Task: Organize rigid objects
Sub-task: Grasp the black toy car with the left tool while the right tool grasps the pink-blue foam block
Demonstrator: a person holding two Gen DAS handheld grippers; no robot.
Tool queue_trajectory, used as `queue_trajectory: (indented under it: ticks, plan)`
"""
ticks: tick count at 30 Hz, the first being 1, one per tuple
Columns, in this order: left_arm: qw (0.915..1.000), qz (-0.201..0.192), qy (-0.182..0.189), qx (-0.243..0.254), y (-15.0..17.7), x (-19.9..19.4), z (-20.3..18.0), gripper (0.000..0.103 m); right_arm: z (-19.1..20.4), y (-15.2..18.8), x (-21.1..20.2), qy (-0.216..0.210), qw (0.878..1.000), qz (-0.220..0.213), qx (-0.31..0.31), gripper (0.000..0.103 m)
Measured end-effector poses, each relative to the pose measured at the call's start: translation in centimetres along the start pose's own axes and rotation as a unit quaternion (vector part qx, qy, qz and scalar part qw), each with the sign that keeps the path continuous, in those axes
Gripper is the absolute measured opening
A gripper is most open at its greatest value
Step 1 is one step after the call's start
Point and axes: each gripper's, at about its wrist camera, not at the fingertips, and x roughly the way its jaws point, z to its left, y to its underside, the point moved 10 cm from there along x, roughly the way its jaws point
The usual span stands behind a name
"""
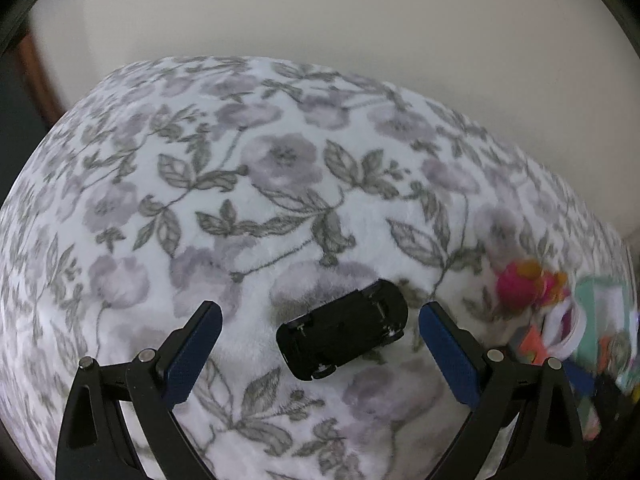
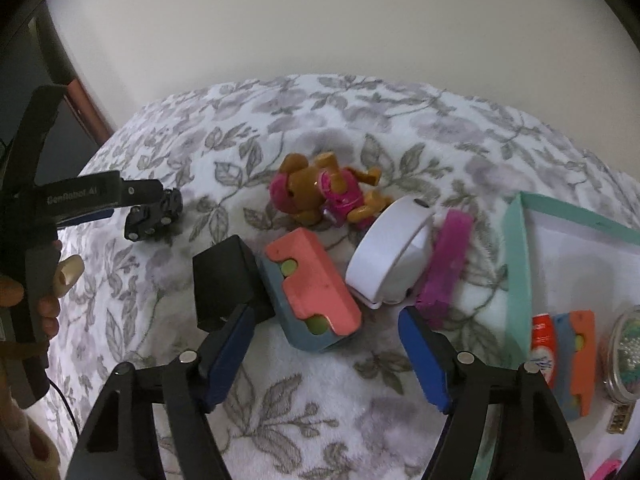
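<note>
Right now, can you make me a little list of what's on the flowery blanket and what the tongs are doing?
surface: flowery blanket
left tongs: open, straddling the black toy car without touching it
toy car: upside down, wheels up
right tongs: open, just short of the coral and blue block
near that block: black box, white round case, purple bar
farther back: brown and pink toy dog, lying down
right side: teal tray holding another orange and blue block

Toy car lies on blanket — toy pile to its right
</note>
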Motion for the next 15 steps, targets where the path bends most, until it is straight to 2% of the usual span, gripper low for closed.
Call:
queue_trajectory:
  ticks: [4,7,9,11,13,15]
  plan:
    - [0.9984,0.001,-0.023,0.052,0.2,0.8,-0.3,0.099,0.3,0.0,0.9,-0.002,1.000,0.007,-0.004,0.070]
    - [0.9968,0.006,-0.018,0.078,0.4,1.4,-0.8,0.099,0.4,-0.2,1.1,-0.005,1.000,0.003,-0.011,0.068]
    - [0.9954,0.007,-0.024,0.093,0.4,1.7,-0.8,0.098,0.3,-0.4,1.1,-0.005,1.000,0.001,-0.011,0.062]
    - [0.9942,0.006,-0.024,0.104,0.4,1.9,-1.0,0.094,0.3,-0.5,1.1,-0.008,1.000,0.001,-0.010,0.056]
    - [0.9935,0.009,-0.020,0.112,0.4,2.1,-1.3,0.080,0.9,-0.4,1.0,-0.019,1.000,0.007,-0.018,0.054]
    - [0.9923,0.013,-0.021,0.122,0.4,2.5,-1.5,0.077,1.8,-0.2,0.9,-0.034,0.999,0.013,-0.031,0.052]
